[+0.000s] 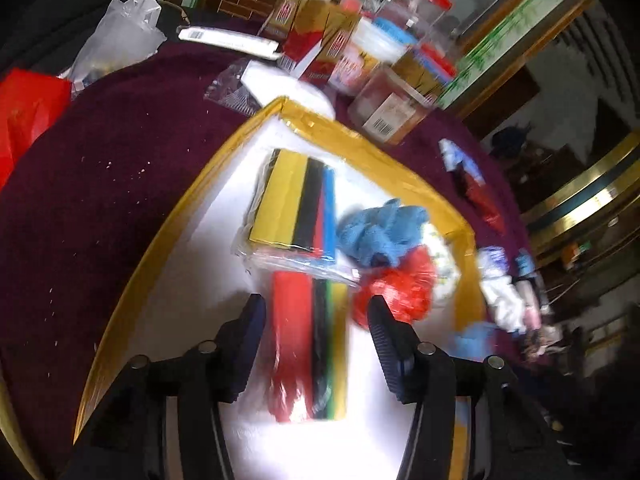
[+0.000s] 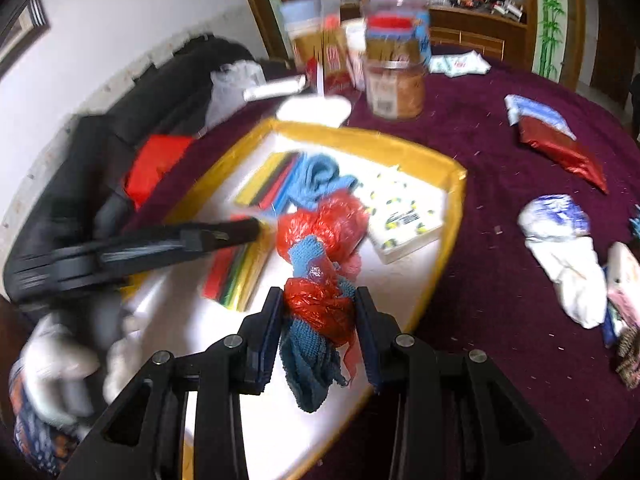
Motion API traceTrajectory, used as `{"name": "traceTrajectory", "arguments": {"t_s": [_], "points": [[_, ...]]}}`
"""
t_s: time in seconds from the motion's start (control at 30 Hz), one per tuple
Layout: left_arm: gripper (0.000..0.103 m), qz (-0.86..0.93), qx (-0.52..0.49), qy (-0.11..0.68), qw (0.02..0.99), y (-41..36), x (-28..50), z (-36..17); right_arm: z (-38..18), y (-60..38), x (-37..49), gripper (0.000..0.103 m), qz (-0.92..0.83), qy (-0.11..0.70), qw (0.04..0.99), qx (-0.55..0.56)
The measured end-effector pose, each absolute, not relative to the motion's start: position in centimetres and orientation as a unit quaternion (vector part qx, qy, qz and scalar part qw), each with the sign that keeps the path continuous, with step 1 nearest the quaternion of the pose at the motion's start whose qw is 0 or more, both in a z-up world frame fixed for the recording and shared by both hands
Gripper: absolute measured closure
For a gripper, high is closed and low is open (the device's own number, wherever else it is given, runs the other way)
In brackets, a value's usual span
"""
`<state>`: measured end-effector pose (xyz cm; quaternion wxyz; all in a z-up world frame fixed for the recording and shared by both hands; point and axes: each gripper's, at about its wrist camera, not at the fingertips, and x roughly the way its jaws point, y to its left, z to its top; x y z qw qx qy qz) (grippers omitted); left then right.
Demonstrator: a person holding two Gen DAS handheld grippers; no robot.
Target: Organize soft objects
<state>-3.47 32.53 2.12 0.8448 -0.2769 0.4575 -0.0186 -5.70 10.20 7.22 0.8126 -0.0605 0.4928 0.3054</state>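
Note:
A white tray with a yellow rim (image 1: 400,156) (image 2: 436,164) lies on the purple cloth. In it are two packs of coloured sheets (image 1: 296,200) (image 1: 316,344), a blue cloth (image 1: 380,228) (image 2: 316,180), a red plastic bag (image 1: 404,284) (image 2: 324,224) and a white patterned pack (image 2: 404,216). My right gripper (image 2: 320,304) is shut on a bundle of red plastic bag and blue knit cloth (image 2: 316,312), held over the tray's near edge. My left gripper (image 1: 316,312) is open above the nearer sheet pack; it also shows in the right wrist view (image 2: 240,230).
Jars and boxes (image 1: 360,40) (image 2: 396,76) crowd the far side of the table. Loose soft items lie right of the tray: a red and blue packet (image 2: 556,140), white socks (image 2: 568,256). A red bag (image 1: 28,116) and a white bag (image 1: 120,36) sit at the left.

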Motion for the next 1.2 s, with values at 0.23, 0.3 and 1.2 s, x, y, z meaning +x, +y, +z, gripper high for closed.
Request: {"name": "traceTrajectory", "arguments": {"t_s": [0.23,0.3,1.2], "points": [[0.030,-0.030,-0.287,0.383,0.878,33.7,-9.1,6.0,4.3,11.8,-3.5,0.068,0.263,0.513,0.813,-0.086],[0.029,-0.032,-0.287,0.375,0.881,33.8,-10.1,6.4,4.4,11.7,-3.5,0.064,0.262,0.509,0.816,-0.085],[0.021,-0.250,-0.161,0.347,0.889,10.2,-16.2,11.5,12.3,-18.1,-15.2,0.021,0.110,0.364,0.924,0.028]]}}
